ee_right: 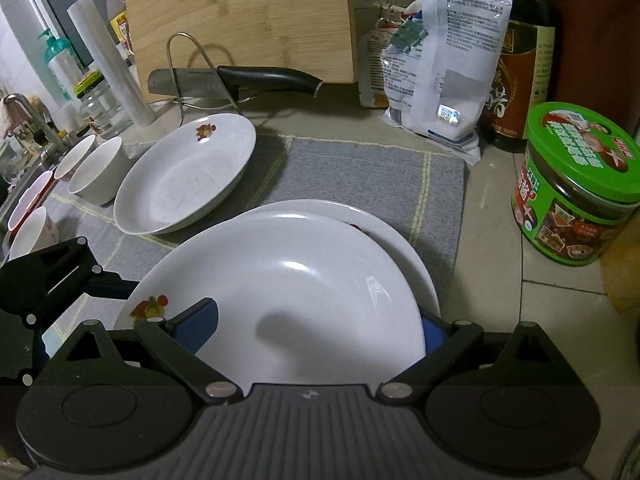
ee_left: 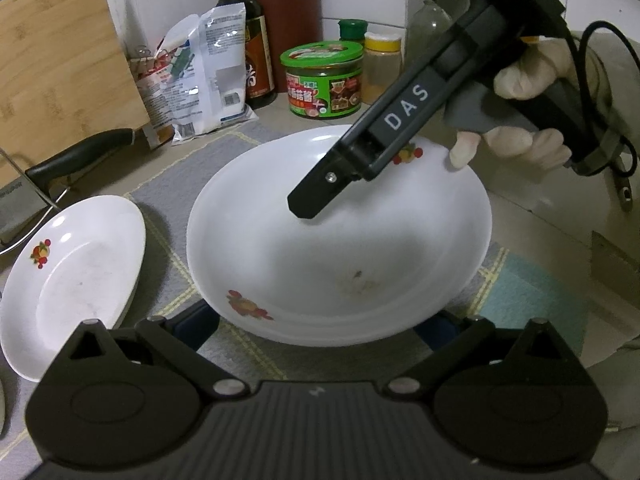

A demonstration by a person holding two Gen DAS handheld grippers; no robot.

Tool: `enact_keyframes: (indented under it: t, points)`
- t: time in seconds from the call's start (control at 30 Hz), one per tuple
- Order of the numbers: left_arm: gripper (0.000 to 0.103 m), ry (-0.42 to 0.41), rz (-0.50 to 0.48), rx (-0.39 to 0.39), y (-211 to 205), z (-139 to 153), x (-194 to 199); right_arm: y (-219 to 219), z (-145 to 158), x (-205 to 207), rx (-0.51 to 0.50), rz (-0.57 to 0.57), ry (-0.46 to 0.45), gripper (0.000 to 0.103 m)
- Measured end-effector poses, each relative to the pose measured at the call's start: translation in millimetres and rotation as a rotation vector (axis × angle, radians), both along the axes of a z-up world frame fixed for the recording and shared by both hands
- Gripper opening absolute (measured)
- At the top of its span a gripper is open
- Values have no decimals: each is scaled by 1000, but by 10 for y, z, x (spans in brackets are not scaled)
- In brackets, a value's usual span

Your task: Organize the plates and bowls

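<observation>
- Plates: two white plates form a stack on the grey mat (ee_right: 360, 168) on the table (ee_right: 500, 280). The upper plate (ee_right: 288, 288) sits slightly off-centre on the lower plate (ee_right: 416, 256), whose rim shows at the far right side.
- Left gripper (ee_left: 320, 330): jaws stand wide, one blue pad at each side of the stack's near edge. Contact with the rim cannot be confirmed; no grip is evident.
- Right gripper (ee_right: 316, 330): jaws stand spread at the opposite edge of the stack, blue fingers (ee_right: 198, 326) beside the rim. The upper plate appears released, not clamped.
- Judgement: the stack of two is in place; the upper plate needs centring.
- Third plate (ee_right: 184, 176): lies apart from the stack, further along the mat, tilted with one edge raised. Judgement: not yet stacked.
- Bowls (ee_right: 96, 170): several stand loose near the sink edge, beyond the third plate. Judgement: not yet grouped.
- Background: knife (ee_right: 240, 78), cutting board (ee_right: 240, 12), green-lidded jar (ee_right: 580, 184), sauce bottle (ee_right: 516, 60) and packets (ee_right: 440, 72) stand behind the mat, outside the task.
</observation>
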State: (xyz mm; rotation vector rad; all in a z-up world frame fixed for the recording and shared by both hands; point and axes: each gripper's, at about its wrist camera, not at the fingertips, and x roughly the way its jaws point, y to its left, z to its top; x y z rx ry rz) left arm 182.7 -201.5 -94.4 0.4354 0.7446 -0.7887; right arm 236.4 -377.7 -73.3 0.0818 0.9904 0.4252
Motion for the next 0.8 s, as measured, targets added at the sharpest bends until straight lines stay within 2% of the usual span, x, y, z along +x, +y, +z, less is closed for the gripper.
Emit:
enact_keyframes:
  t: [0.37, 0.8]
  points:
    - [101, -15, 0, 7, 44, 35, -21, 83, -8, 66, -34, -5, 26, 103]
    - [101, -25, -21, 20, 56, 12, -1, -4, 33, 44, 1, -34, 70, 103]
